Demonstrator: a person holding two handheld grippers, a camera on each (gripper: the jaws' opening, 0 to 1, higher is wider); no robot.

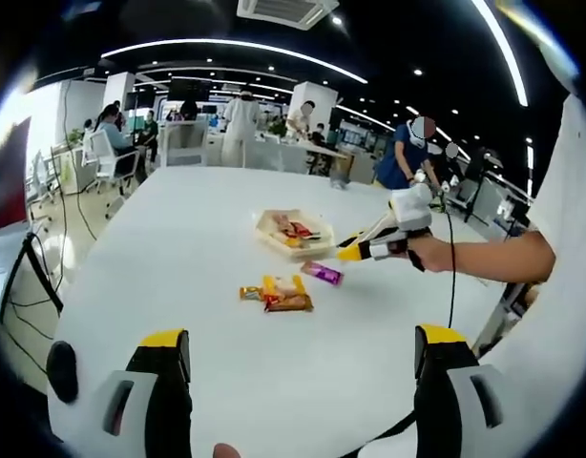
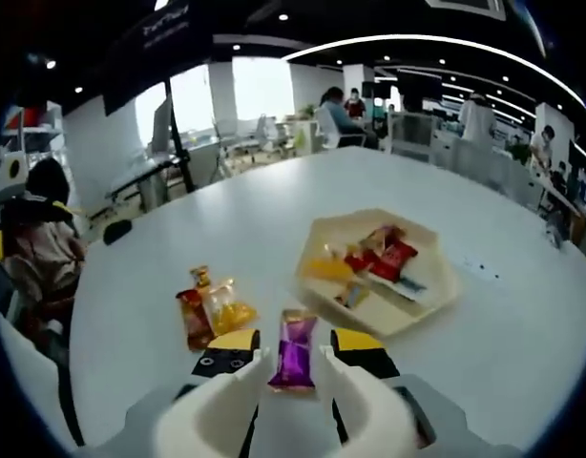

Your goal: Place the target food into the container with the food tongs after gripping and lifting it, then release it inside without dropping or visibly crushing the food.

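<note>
Right gripper [image 2: 295,367] part open, jaws either side of purple snack packet [image 2: 295,351] mid-table; grasp unclear. Left gripper [image 1: 303,358] wide open, holding nothing. Tray [image 2: 436,286] nearby.

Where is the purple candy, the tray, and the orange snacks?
Purple candy [image 2: 294,355], right gripper view, middle of the wrapper.
Tray [image 2: 436,291], right gripper view, bare right rim.
Orange snacks [image 1: 279,295], left gripper view, middle of the pile.

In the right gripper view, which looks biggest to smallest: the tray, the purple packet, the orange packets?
1. Tray, clearly largest.
2. Purple packet and orange packets look about alike; the purple one lies nearer the camera, so I won't rank them.
</note>
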